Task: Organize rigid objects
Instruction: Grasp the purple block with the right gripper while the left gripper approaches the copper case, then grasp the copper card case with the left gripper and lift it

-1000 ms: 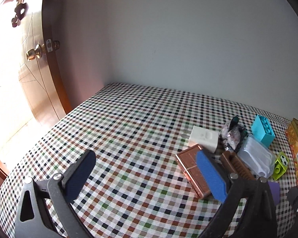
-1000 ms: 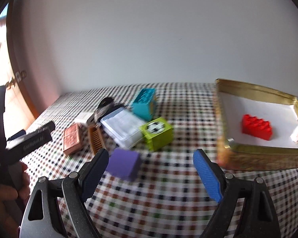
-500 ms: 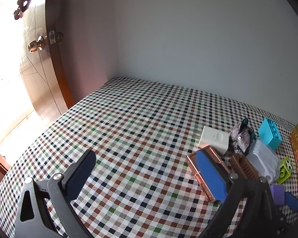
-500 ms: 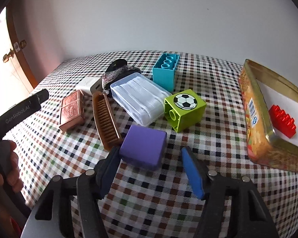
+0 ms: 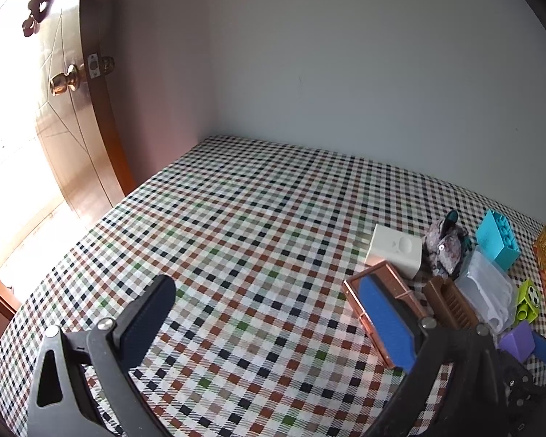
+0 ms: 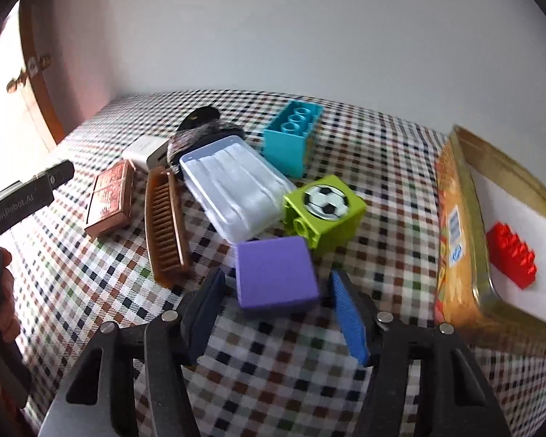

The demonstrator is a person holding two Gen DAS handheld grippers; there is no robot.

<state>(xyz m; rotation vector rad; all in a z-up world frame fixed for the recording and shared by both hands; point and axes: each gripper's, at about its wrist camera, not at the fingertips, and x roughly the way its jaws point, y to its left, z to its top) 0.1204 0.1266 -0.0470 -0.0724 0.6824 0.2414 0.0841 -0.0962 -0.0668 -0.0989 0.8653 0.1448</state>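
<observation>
A purple block (image 6: 276,273) lies on the checked cloth between the fingertips of my right gripper (image 6: 276,280), whose blue pads sit against its two sides, shut on it. The left wrist view shows the same purple block (image 5: 516,340) at the far right with a blue pad beside it. To the right stands a gold tin (image 6: 455,225) holding a red brick (image 6: 511,258). My left gripper (image 5: 265,287) hangs open over bare cloth with nothing between its fingers; a copper case (image 5: 378,309) lies behind its right finger.
Behind the purple block lie a green football block (image 6: 324,211), a clear plastic box (image 6: 233,189), a teal brick (image 6: 291,138), a brown comb (image 6: 165,222), a white charger (image 6: 142,149) and a dark patterned pouch (image 6: 200,131). A wooden door (image 5: 72,116) stands left.
The right gripper moved in low over the purple block and its jaws narrowed from wide apart to the block's sides. The left gripper has barely moved.
</observation>
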